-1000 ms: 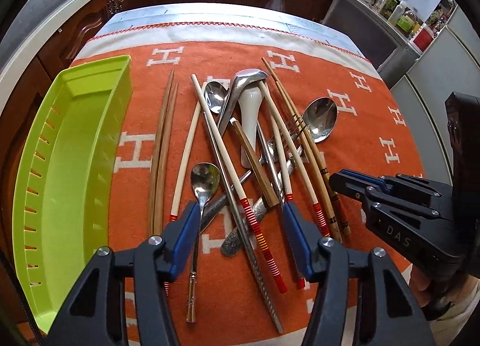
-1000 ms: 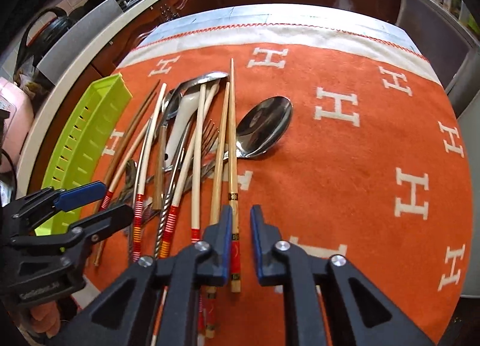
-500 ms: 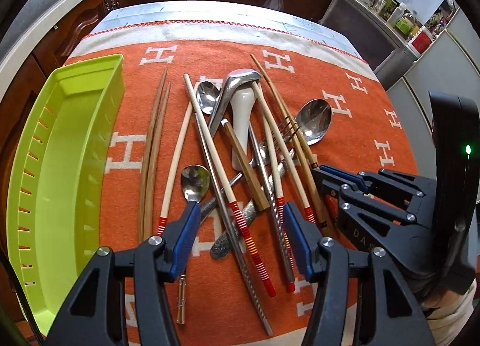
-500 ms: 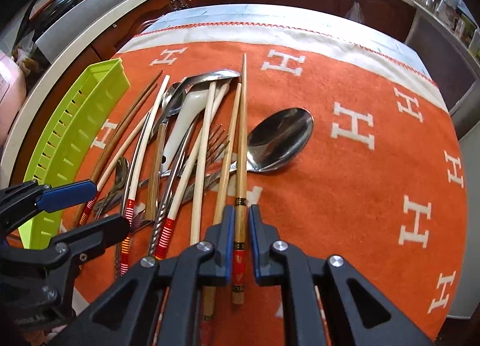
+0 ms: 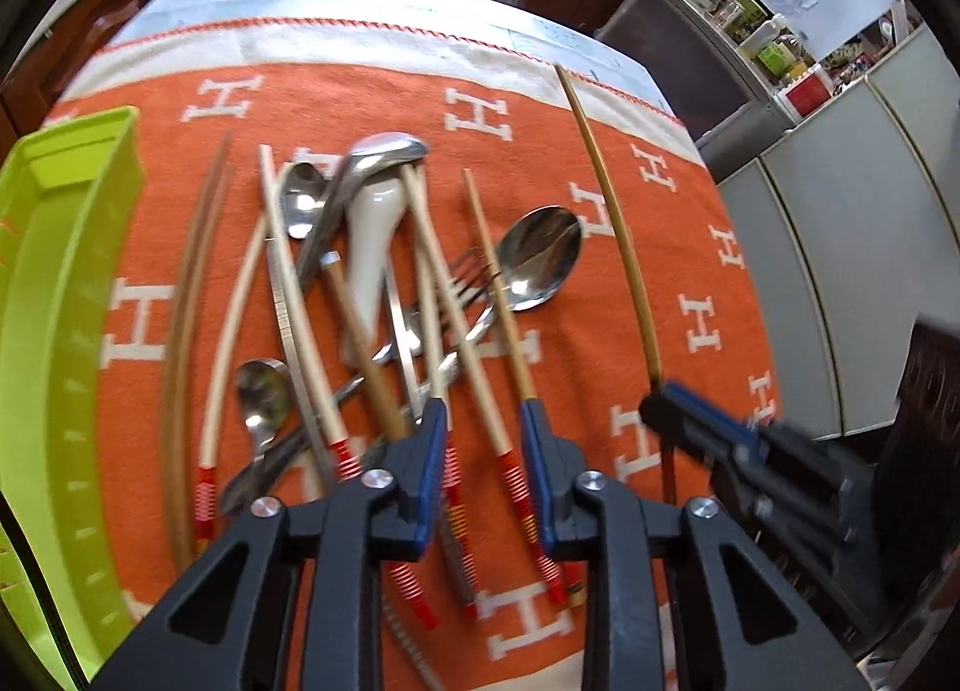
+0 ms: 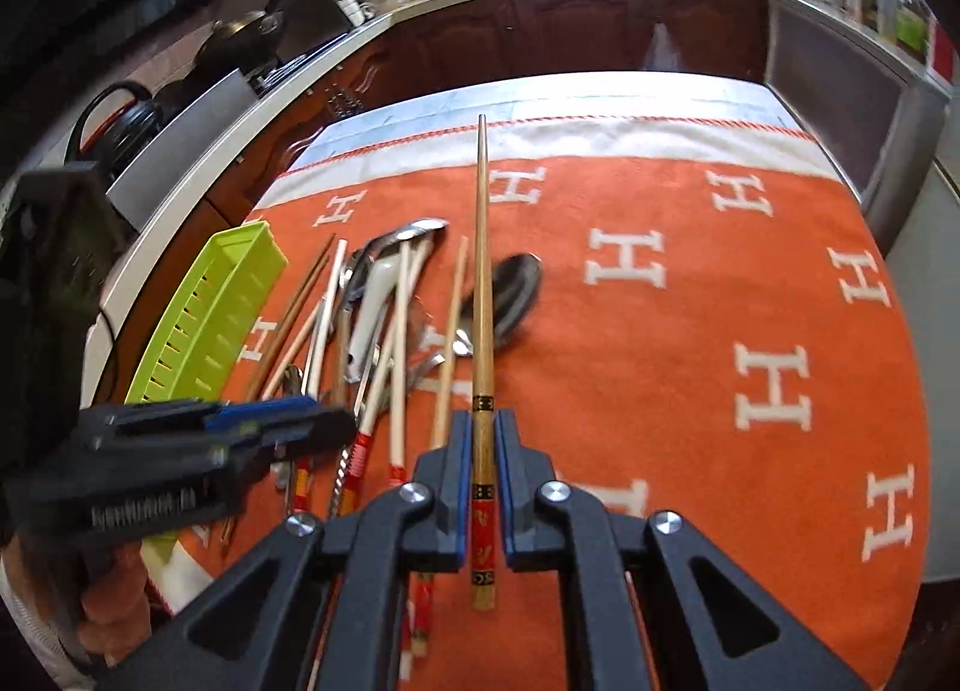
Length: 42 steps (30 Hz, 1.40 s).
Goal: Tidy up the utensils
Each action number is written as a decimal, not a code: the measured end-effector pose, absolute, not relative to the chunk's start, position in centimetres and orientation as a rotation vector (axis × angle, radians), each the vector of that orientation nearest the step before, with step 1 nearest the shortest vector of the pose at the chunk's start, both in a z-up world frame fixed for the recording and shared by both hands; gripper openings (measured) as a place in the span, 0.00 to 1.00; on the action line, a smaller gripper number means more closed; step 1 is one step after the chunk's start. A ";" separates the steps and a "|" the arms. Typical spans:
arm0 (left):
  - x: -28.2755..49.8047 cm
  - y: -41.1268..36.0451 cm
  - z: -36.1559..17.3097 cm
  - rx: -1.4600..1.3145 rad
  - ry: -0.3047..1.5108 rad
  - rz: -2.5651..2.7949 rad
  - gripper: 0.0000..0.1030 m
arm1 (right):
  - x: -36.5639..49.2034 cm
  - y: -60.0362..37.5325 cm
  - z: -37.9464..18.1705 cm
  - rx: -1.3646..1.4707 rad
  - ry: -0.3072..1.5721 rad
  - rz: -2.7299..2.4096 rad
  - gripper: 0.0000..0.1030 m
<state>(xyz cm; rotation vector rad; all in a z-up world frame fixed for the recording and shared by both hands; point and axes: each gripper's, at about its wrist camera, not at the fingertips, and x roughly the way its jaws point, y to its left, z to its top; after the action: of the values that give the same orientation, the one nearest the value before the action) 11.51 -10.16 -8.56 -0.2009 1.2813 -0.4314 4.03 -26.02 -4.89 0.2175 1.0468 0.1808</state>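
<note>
A pile of utensils lies on the orange cloth (image 5: 660, 283): chopsticks with red bands (image 5: 312, 319), a white ceramic spoon (image 5: 369, 241), a large steel spoon (image 5: 540, 259), a fork and small spoons. My right gripper (image 6: 482, 433) is shut on a brown chopstick (image 6: 482, 271) with a red and black decorated end and holds it lifted above the cloth; it also shows in the left wrist view (image 5: 618, 229). My left gripper (image 5: 483, 421) is open, low over the red-banded chopstick ends.
A lime green slotted tray (image 5: 54, 301) stands at the left edge of the cloth, also in the right wrist view (image 6: 210, 313). Dark wooden cabinets and a counter with kitchenware run behind the table. Grey cabinets stand to the right.
My right gripper has closed on the brown chopstick and raised it off the pile. My left gripper has moved right over the banded chopsticks and narrowed its opening.
</note>
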 end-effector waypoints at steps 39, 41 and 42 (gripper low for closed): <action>9.6 -15.1 -6.0 -0.004 1.148 -0.407 0.04 | 0.4 -28.8 -3.3 0.349 0.989 0.176 0.07; 9.4 -13.6 -4.6 -0.046 1.141 -0.431 0.04 | 0.4 -28.2 -2.9 0.350 0.989 0.189 0.07; 9.2 -12.8 -4.0 -0.068 1.139 -0.442 0.04 | 0.4 -27.8 -2.7 0.352 0.989 0.197 0.07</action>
<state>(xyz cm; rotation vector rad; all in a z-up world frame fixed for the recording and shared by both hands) 9.20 -12.84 -4.02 -0.0678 1.1391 -0.4423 0.35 -27.78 -2.75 0.3520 0.9895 0.1967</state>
